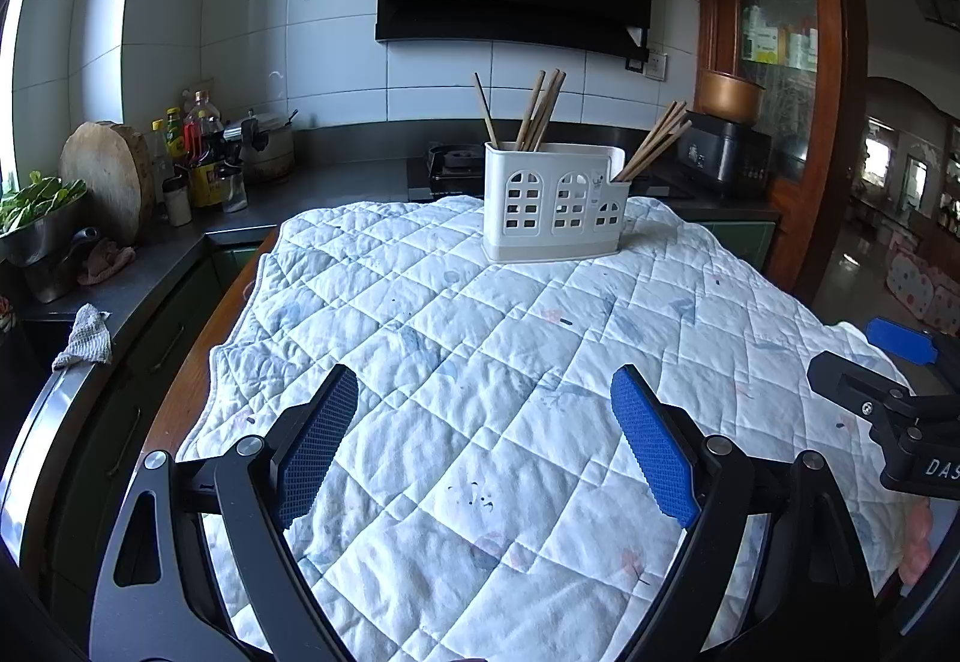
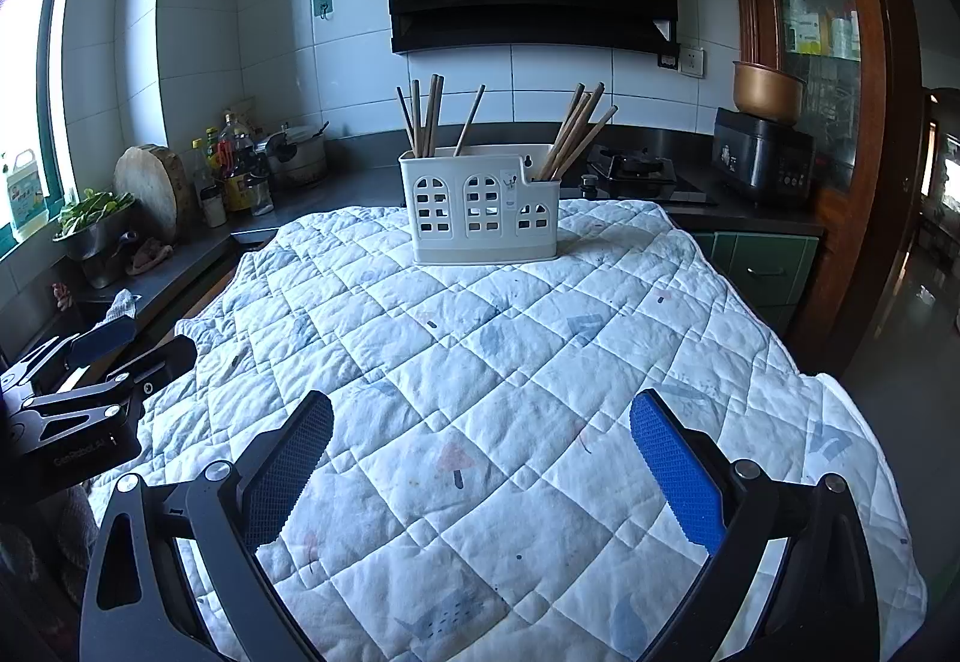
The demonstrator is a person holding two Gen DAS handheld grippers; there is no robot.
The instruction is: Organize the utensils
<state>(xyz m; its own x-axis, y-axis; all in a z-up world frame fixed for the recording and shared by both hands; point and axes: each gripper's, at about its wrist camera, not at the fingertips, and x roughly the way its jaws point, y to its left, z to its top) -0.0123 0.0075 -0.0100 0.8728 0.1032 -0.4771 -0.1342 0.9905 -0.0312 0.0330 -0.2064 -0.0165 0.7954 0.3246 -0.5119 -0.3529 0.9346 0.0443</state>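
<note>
A white utensil holder (image 1: pixel 555 209) (image 2: pixel 483 212) with arched cut-outs stands upright on the far part of a quilted cloth (image 1: pixel 480 362) (image 2: pixel 480 362). Wooden chopsticks (image 1: pixel 543 110) (image 2: pixel 423 113) stand in its taller left part, and more chopsticks (image 1: pixel 654 140) (image 2: pixel 576 131) lean right out of its lower right compartment. My left gripper (image 1: pixel 489 443) is open and empty above the near cloth. My right gripper (image 2: pixel 480 458) is open and empty too. Each also shows at the edge of the other's view, the right gripper (image 1: pixel 888 398) and the left gripper (image 2: pixel 90 386).
A dark counter (image 1: pixel 336 182) runs behind and to the left with bottles (image 1: pixel 192 146), a round wooden board (image 1: pixel 111 176), a bowl of greens (image 1: pixel 36 218) and a pot (image 1: pixel 267 146). A hob (image 2: pixel 636 170) and a black cooker (image 2: pixel 762 158) stand at the back right.
</note>
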